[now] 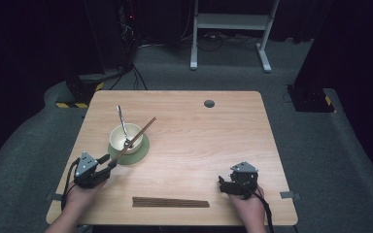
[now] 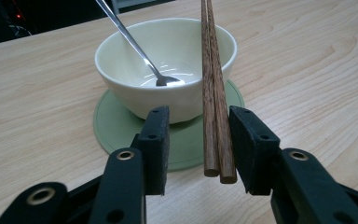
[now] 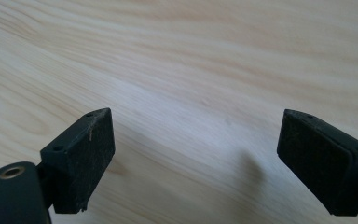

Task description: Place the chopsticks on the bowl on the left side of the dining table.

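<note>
We saw left gripper (image 2: 199, 140) parted, loose around dark wooden chopstick pair (image 2: 213, 98) leaning on cream ceramic bowl (image 2: 168, 70); right gripper (image 3: 196, 163) wide open over table.

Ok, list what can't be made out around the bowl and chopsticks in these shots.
- Chopsticks: far tips cut off by the top edge in the left gripper view.
- Spoon: handle end cut off by the same edge.
- Left tongs: too small in the high view to judge pad contact.
- Mat: middle hidden under the bowl.
</note>
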Available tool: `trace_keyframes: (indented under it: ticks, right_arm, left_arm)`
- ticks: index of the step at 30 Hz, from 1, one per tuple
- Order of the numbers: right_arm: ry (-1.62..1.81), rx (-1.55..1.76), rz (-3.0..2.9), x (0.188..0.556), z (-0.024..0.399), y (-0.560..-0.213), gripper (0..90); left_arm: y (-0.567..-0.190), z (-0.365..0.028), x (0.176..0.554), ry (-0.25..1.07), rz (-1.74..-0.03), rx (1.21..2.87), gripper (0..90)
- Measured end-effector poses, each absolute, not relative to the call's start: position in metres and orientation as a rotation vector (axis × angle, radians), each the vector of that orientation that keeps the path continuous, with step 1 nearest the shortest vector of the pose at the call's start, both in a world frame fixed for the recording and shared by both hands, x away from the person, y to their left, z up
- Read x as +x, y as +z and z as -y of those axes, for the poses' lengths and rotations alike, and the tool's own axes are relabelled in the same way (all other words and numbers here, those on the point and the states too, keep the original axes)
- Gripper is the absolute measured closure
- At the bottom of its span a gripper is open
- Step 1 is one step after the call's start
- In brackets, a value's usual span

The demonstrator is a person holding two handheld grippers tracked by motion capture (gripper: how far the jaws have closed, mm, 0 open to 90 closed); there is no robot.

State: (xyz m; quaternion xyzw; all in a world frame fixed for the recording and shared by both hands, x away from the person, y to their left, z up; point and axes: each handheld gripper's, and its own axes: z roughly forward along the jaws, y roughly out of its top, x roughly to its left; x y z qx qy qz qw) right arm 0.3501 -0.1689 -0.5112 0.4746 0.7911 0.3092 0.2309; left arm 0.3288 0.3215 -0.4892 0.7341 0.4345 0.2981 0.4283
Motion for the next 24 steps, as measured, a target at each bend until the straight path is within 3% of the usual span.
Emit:
trace_keyframes:
  ticks: [18, 24]
  right_arm:
    - [1.082, 1.228, -2.203, 0.364, 0.064, -0.483, 10.0]
    - [1.098, 1.17, -2.212, 0.373, 0.033, -0.475, 15.7]
  left_arm:
    - [-0.488, -0.339, 0.337, 0.766, -1.128, 1.791, 55.2]
    - [-0.486, -0.347, 0.34, 0.761, -1.153, 1.757, 55.0]
